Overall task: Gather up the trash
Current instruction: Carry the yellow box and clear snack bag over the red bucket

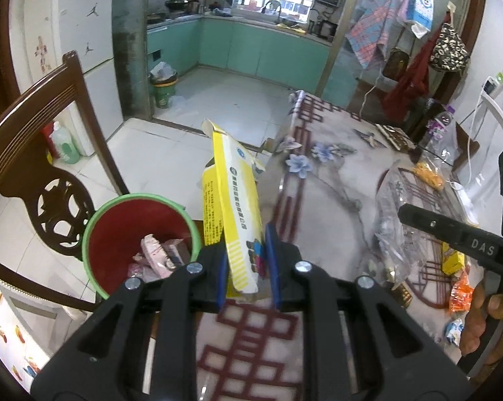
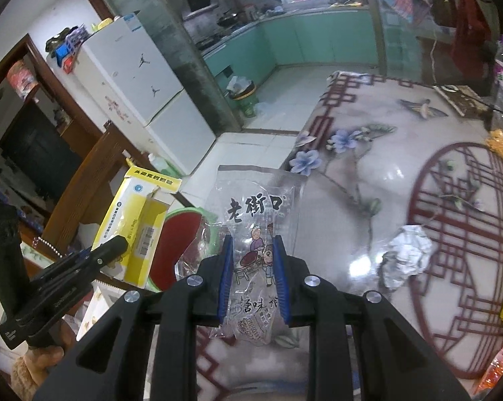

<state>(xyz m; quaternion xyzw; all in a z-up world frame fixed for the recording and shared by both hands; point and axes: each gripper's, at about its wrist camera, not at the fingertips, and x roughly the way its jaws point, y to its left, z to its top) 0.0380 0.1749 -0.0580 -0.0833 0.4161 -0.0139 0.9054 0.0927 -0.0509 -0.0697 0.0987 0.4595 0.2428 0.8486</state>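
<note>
My left gripper [image 1: 248, 264] is shut on a yellow and white carton [image 1: 231, 207], held upright over the table's left edge, just right of the red bin with a green rim [image 1: 94, 220], which holds several wrappers. The carton [image 2: 134, 220] and bin [image 2: 181, 234] also show in the right wrist view. My right gripper [image 2: 253, 277] is shut on a clear plastic snack bag [image 2: 255, 220] with printed characters, above the table edge near the bin. The bag [image 1: 395, 230] also shows in the left wrist view under my right gripper's finger [image 1: 452, 230].
The table [image 2: 368, 180] has a floral cover. A crumpled foil ball [image 2: 405, 254] lies on it. Orange and yellow wrappers [image 1: 458, 290] lie at the right. A dark wooden chair [image 1: 47, 180] stands beside the bin. A green bucket [image 1: 164, 90] stands by the kitchen doorway.
</note>
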